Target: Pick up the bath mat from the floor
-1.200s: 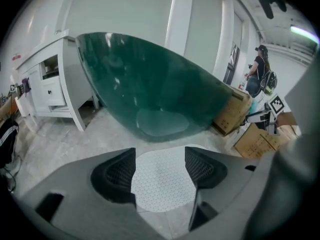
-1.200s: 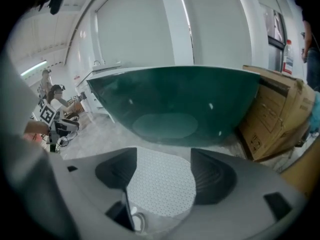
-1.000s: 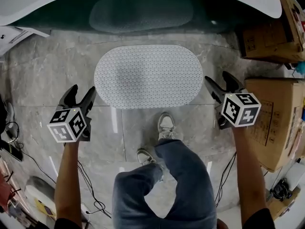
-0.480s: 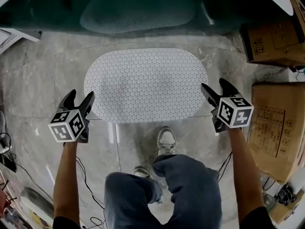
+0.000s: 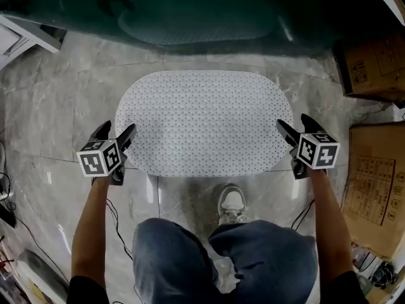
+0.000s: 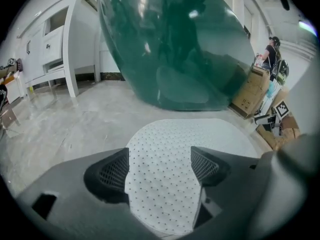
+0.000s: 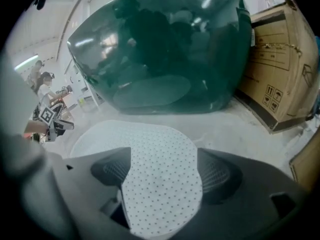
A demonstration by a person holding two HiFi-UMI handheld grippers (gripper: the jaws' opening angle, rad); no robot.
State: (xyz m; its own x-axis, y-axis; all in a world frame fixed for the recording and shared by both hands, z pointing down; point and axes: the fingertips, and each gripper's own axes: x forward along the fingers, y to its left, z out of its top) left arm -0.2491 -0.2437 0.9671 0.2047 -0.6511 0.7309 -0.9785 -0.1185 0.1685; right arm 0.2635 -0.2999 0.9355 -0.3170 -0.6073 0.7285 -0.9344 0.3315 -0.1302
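Note:
The white oval bath mat [image 5: 202,122], dotted with small holes, lies flat on the grey marble floor in front of the tub. My left gripper [image 5: 118,130] hangs at the mat's left end and my right gripper [image 5: 294,121] at its right end, both pointing steeply down. In the left gripper view the mat [image 6: 165,184] shows in the gap of the left gripper [image 6: 160,156], whose pads do not touch it. The right gripper view is similar: the mat [image 7: 160,184] lies under the right gripper [image 7: 164,158]. Both pairs of jaws have just been opening and grip nothing.
A dark green tub [image 5: 190,11] stands just beyond the mat. Cardboard boxes [image 5: 373,176] line the right side. At the far left is a white cabinet [image 5: 25,33]. The person's shoe [image 5: 232,204] is just behind the mat, and cables [image 5: 117,227] trail on the floor at the left.
Both grippers have sunk toward the floor and now sit at the mat's two ends, with jaws spread wider. The camera has dropped closer to the mat.

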